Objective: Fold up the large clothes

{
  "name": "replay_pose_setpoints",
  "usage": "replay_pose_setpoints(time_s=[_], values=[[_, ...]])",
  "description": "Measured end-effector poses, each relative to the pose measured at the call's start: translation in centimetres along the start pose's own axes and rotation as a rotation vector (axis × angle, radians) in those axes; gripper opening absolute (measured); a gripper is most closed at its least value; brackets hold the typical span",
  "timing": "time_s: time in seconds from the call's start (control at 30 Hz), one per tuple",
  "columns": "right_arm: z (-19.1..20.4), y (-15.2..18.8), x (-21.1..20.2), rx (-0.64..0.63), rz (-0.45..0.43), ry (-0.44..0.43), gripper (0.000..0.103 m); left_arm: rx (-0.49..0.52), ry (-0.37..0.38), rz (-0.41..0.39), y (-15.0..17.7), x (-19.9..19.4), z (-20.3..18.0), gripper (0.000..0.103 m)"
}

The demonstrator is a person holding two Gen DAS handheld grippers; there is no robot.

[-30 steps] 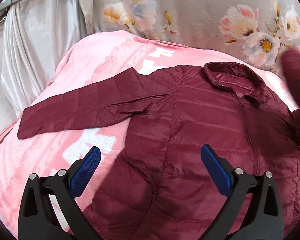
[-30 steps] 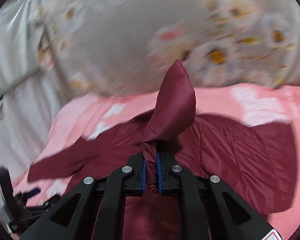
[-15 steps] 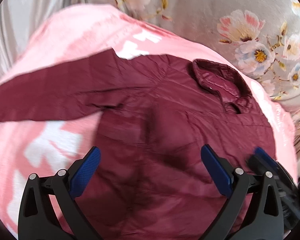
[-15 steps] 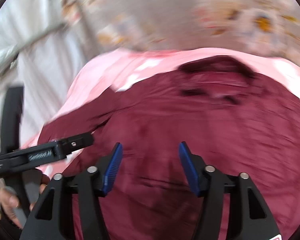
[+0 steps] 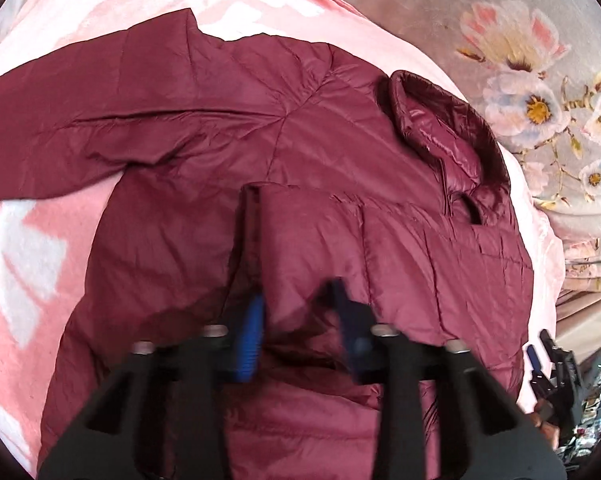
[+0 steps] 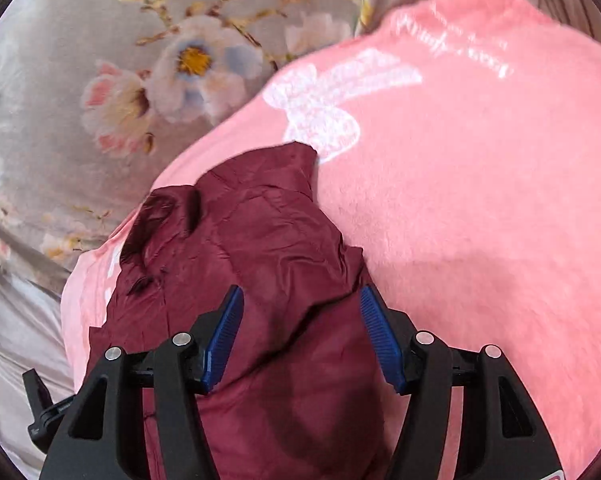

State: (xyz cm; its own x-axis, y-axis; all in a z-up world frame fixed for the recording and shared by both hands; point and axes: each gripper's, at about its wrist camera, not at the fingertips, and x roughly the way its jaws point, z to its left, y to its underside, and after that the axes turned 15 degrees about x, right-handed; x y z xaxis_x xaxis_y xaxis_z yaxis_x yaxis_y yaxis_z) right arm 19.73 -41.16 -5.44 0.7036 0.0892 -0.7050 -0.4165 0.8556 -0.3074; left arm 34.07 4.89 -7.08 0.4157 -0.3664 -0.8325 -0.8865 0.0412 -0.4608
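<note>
A maroon puffer jacket (image 5: 228,152) lies spread on a pink blanket (image 5: 40,248). Its right sleeve (image 5: 340,240) is folded across the chest; its left sleeve (image 5: 60,120) stretches out to the left. The collar (image 5: 448,128) sits at the upper right. My left gripper (image 5: 300,320) hovers just above the folded sleeve, its blurred jaws narrowed with a gap between them. My right gripper (image 6: 300,332) is open over the jacket's right shoulder edge (image 6: 260,240), holding nothing.
Grey floral fabric (image 5: 540,80) lies behind the blanket and also shows in the right wrist view (image 6: 140,60). The pink blanket (image 6: 480,180) extends to the right of the jacket. Silver cloth (image 6: 16,340) hangs at the left.
My right gripper released the right sleeve, which now lies across the chest, and swung to the jacket's right edge. My left gripper moved in over the jacket and its jaws have narrowed.
</note>
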Motion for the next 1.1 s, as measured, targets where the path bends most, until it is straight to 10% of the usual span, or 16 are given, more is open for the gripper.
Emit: replay_pose_setpoints(time_s=[0.13, 0.3, 0.67, 0.83, 1.1], values=[[0.1, -0.9, 3.2, 0.039, 0.07, 0.005, 0.004, 0.058, -0.06, -0.044, -1.4, -0.6, -0.8, 0.006], [2.9, -0.3, -0.4, -0.031, -0.08, -0.116, 0.003, 0.141, -0.15, -0.101, -1.4, -1.3, -1.6, 0.005], [2.7, 2.7, 4.0, -0.273, -0.06, 0.208, 0.005, 0.304, -0.366, -0.097, 0.7, 2.7, -3.0, 0.008], [4.3, 4.7, -1.5, -0.33, -0.213, 0.257, 0.015, 0.307, -0.465, -0.169, 1.3, -2.1, -2.9, 0.044], [13.1, 13.4, 0.8, -0.63, -0.082, 0.103, 0.015, 0.386, -0.314, -0.156, 1.2, -1.1, -8.9, 0.049]])
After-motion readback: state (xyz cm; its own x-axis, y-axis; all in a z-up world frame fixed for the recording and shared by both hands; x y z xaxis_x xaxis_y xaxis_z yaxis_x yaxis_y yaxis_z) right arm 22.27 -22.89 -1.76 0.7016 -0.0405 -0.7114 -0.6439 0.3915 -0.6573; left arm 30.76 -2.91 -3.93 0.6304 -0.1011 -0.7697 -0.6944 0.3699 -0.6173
